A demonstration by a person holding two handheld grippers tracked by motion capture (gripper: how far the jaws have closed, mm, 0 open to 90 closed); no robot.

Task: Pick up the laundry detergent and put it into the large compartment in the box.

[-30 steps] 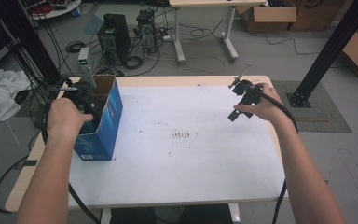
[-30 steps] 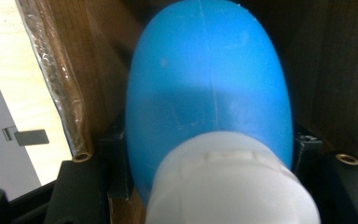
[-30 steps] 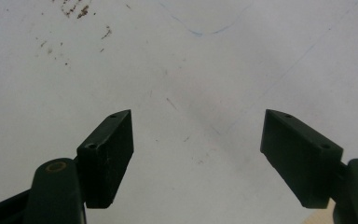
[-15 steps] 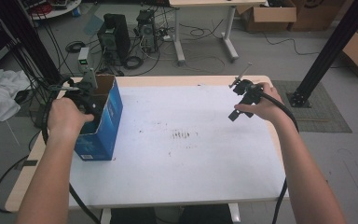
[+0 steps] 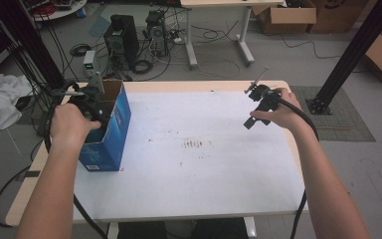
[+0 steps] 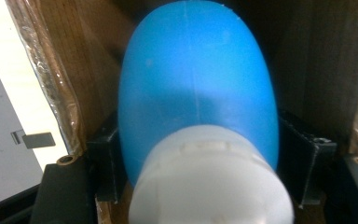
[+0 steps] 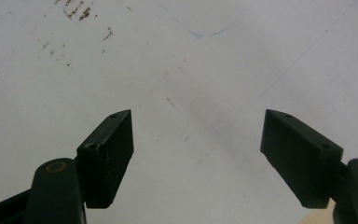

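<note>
The white rectangular table top (image 5: 199, 164) with pale wooden edges carries faint brown specks near its middle and a thin blue pen line that shows in the right gripper view.

At its left edge stands the tall blue cardboard box (image 5: 110, 130), upright, its top open and its brown inner walls (image 6: 70, 70) showing.

The left hand (image 5: 69, 124) reaches in over the box's near left side and holds the left gripper (image 5: 90, 99) at the open top, pointing down into it.

In the left gripper view a smooth blue rounded bulb with a white ribbed cap (image 6: 200, 116) lies inside the box between the two black jaws, cap end nearest the camera. The jaws have just been opening; they stand close against the bulb's two flanks, and whether their pads press on it cannot be told.

The right hand (image 5: 278, 113) is over the table's far right part, well apart from the box, and holds the right gripper (image 7: 198, 154) tilted down toward the bare top. Its black jaws stand wide apart with nothing between them but the white surface.

A black cable (image 5: 306, 124) trails from it along the right forearm and off the table's near edge.
</note>
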